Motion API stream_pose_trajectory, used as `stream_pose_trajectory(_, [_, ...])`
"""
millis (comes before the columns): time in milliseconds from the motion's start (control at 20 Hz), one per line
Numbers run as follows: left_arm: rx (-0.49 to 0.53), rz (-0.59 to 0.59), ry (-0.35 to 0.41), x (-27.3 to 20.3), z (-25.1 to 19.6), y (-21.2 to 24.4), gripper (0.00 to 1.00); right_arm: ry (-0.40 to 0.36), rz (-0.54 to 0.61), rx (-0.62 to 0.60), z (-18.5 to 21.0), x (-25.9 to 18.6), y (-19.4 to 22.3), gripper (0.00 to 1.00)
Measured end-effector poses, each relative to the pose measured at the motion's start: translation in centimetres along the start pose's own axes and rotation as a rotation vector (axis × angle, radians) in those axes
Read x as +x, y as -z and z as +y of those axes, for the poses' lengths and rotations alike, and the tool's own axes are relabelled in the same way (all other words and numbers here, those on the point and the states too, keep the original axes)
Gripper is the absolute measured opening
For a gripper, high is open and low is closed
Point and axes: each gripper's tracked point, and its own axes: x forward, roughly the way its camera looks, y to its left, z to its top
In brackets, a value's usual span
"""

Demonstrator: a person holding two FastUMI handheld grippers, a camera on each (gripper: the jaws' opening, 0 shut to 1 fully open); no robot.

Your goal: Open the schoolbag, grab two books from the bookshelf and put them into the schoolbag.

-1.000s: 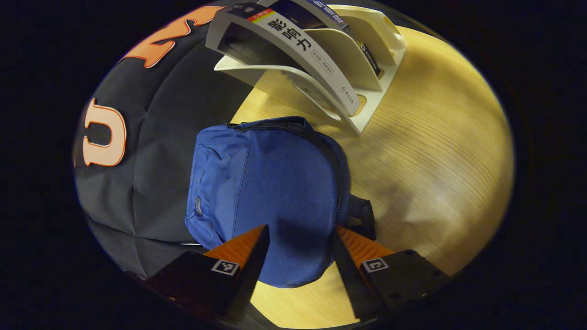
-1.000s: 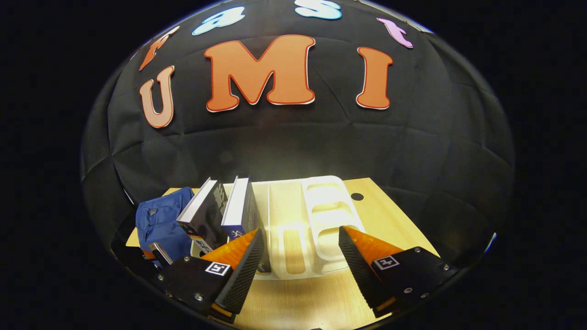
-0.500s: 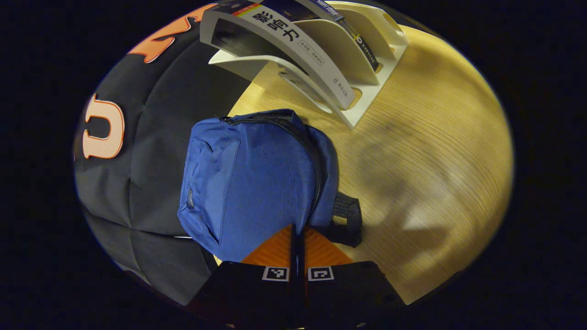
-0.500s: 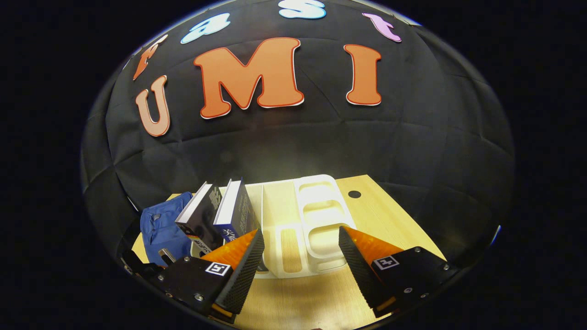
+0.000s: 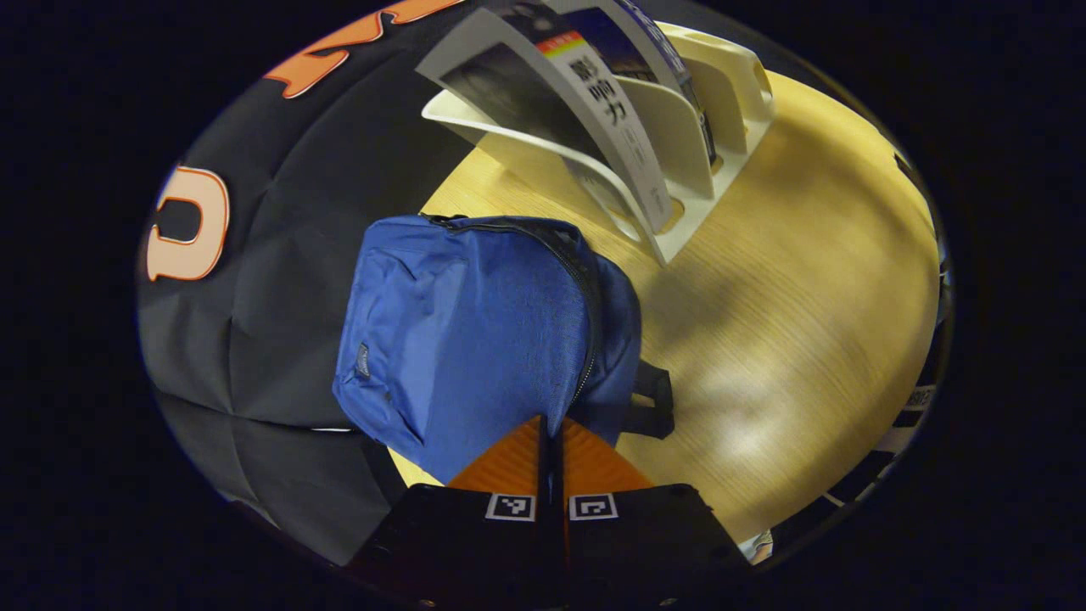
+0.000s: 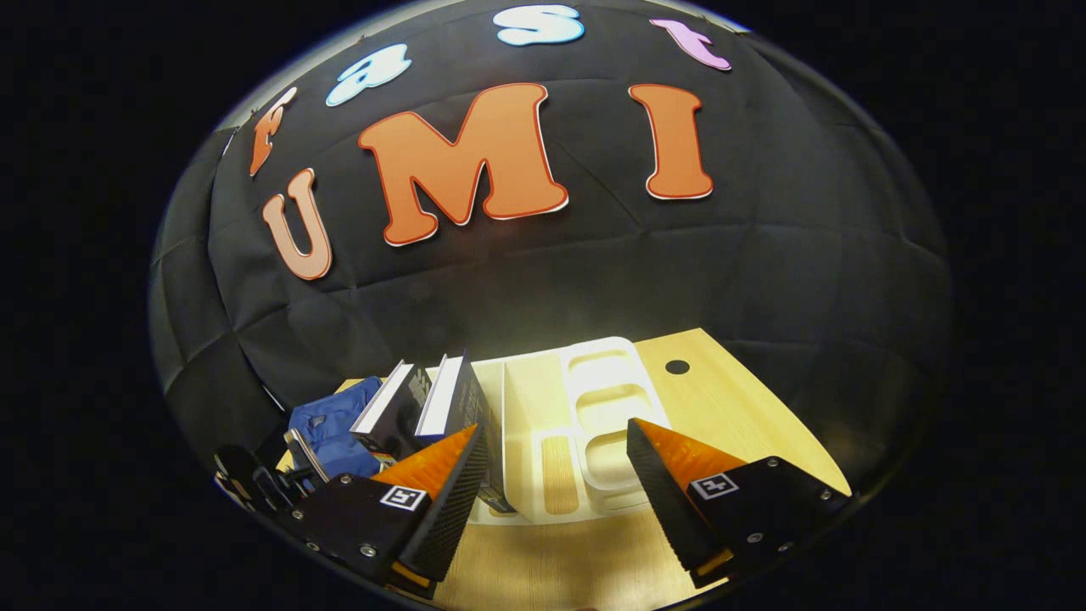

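The schoolbag [image 5: 475,331] is soft blue woven fabric, rounded and slumped on the pale wood-grain table [image 5: 789,322], its dark zipper [image 5: 585,297] curving along the upper edge and down toward my left gripper [image 5: 551,424], with a black webbing strap [image 5: 649,407] poking out beside it. Behind the bag stands the bookshelf [image 5: 721,110], a smooth cream plastic rack with curved dividers and oval cut-outs in its base; two books lean in its slots, a book with a white spine [image 5: 624,140] nearest the bag and a dark-covered book [image 5: 670,68] behind it. The bag sits just beside the rack's corner, backed by the black cloth wall. In the right gripper view the same rack [image 6: 585,416] lies ahead of me, the two books [image 6: 424,412] tilted in its left slots, the blue bag [image 6: 335,428] beyond them, and a small dark round hole [image 6: 677,367] in the table farther right. My left gripper's fingers are pressed together at the bag's lower end by the zipper; whether they pinch the zipper pull I cannot tell. My right gripper [image 6: 556,462] is spread wide, holding nothing, its left finger [image 6: 450,488] overlapping the nearer book's lower corner.
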Motion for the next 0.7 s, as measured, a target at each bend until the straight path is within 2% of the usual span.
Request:
stream_pose_trajectory(100, [-0.019,0.015,0.01,-1.4,1.7,-0.1,0.0,-0.017,-0.003,0.013,0.3,-0.3,-0.3,0.97])
stream_pose_trajectory(250, [-0.061,0.0,0.065,-3.6,4.4,-1.0,0.01,-0.048,0.004,0.007,1.1,-0.7,-0.5,0.97])
stream_pose_trajectory(400, [-0.043,-0.023,0.098,-4.6,7.3,-1.5,0.0,-0.064,0.02,-0.024,3.0,-1.5,-0.6,0.97])
stream_pose_trajectory(550, [-0.06,-0.105,0.154,-4.6,9.4,-2.8,0.0,-0.037,0.033,-0.003,5.3,-2.5,-0.1,0.97])
stream_pose_trajectory(700, [-0.034,-0.203,0.224,-4.7,11.9,-3.6,0.01,0.021,0.033,0.0,7.6,-3.6,0.3,0.97])
